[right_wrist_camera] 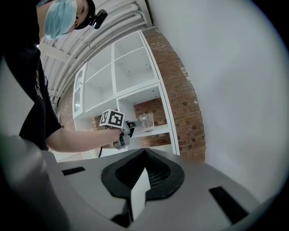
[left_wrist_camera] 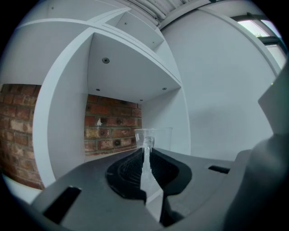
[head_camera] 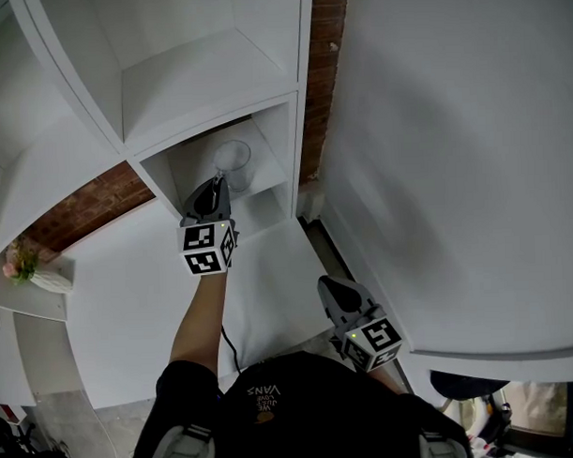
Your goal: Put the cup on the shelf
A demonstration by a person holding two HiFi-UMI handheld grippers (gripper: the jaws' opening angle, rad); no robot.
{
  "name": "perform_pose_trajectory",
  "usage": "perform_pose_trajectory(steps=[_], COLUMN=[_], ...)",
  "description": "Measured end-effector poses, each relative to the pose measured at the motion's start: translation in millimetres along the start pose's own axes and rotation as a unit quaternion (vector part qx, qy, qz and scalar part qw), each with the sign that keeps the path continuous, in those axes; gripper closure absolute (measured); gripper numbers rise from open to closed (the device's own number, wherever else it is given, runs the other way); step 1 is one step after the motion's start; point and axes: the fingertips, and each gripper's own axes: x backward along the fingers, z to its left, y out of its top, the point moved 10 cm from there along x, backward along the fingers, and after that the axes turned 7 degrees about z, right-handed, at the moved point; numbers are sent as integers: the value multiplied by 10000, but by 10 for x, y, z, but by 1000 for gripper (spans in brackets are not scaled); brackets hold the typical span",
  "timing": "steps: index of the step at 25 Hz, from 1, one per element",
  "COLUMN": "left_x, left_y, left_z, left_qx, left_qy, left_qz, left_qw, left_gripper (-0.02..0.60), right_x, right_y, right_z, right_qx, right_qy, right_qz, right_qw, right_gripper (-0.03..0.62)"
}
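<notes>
A clear plastic cup [head_camera: 233, 162] stands upright in the lowest open compartment of the white shelf [head_camera: 271, 201]. My left gripper [head_camera: 216, 184] reaches into that compartment from the front and is shut on the cup's near wall. In the left gripper view the cup [left_wrist_camera: 156, 135] rises just past the jaw tips of my left gripper [left_wrist_camera: 145, 148], which hide its base. The right gripper view shows the cup [right_wrist_camera: 146, 121] at the shelf board [right_wrist_camera: 156, 131] with the left gripper [right_wrist_camera: 134, 123] against it. My right gripper [head_camera: 326, 286] hangs low near the person's body, shut on nothing [right_wrist_camera: 144, 151].
A red brick wall [left_wrist_camera: 113, 131] backs the compartment. A large white wall [head_camera: 453, 152] closes the right side. Other shelf compartments [head_camera: 196, 67] lie above. A small vase of flowers [head_camera: 30, 267] sits on a ledge at far left, beside a white cabinet top [head_camera: 129, 295].
</notes>
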Motion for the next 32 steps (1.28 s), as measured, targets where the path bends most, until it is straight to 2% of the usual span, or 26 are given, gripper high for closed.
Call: perform_pose_trajectory(steps=[4, 13, 18, 23, 32], left_x=[-69, -249, -238, -154, 222], left_y=[51, 168, 171, 128, -111], left_z=[-2, 79, 89, 65, -137], left_qx=[75, 591, 494, 504, 607], left_qy=[97, 62, 112, 87, 27], left_qz=[245, 786, 839, 794, 598], left_qw=[9996, 9951, 9952, 9955, 9964], left_gripper=[552, 543, 533, 482, 475], right_x=[-1, 43, 110, 181, 347], right_y=[19, 2, 16, 11, -43], right_z=[10, 14, 50, 80, 99], right_qx=[108, 43, 145, 59, 109], right_qy=[-7, 97, 94, 211, 373], right_qz=[39, -101, -81, -171, -151], right_qw=[9999, 9999, 9998, 9996, 9991], right_gripper=[594, 595, 595, 594, 594])
